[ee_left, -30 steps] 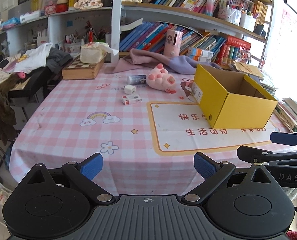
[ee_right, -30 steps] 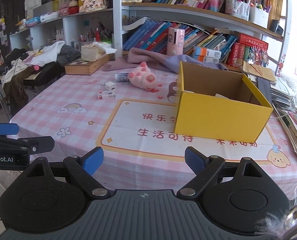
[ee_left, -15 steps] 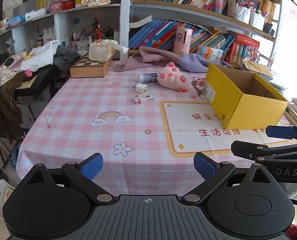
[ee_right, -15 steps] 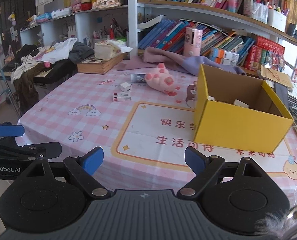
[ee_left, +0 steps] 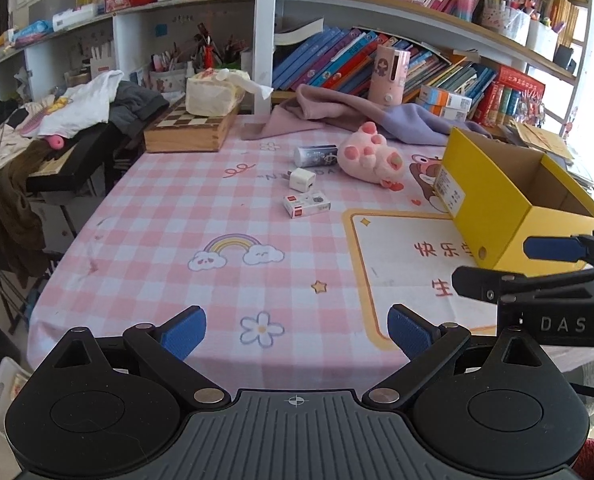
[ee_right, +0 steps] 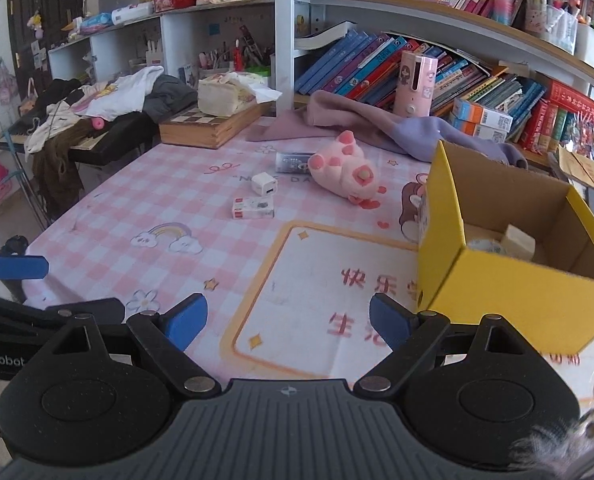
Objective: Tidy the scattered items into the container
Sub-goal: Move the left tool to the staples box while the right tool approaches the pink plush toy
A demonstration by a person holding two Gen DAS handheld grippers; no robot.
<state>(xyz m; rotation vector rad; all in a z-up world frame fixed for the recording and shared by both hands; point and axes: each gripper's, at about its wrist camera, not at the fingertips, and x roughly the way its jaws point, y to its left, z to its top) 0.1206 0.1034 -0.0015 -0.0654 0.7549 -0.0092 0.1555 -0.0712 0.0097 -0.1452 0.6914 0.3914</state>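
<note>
Yellow box interior hidden behind its near wall in the left wrist view, right tongs cut off at three o'clock, left tongs cut off at nine o'clock, print on small white carton too small to read, pale items in the box unidentifiable

My left gripper is matte black plastic: a grey ribbed pad with a small crosshair mark at centre, flanked by two round housings, silver pivot screws on the linkage arms and blue textured pads on the fingers. My right gripper matches it, with the same blue pads and silver screws. White lettering reads "DAS" on its side in the left view; "enRobot" shows on the left gripper's side in the right view.
</note>
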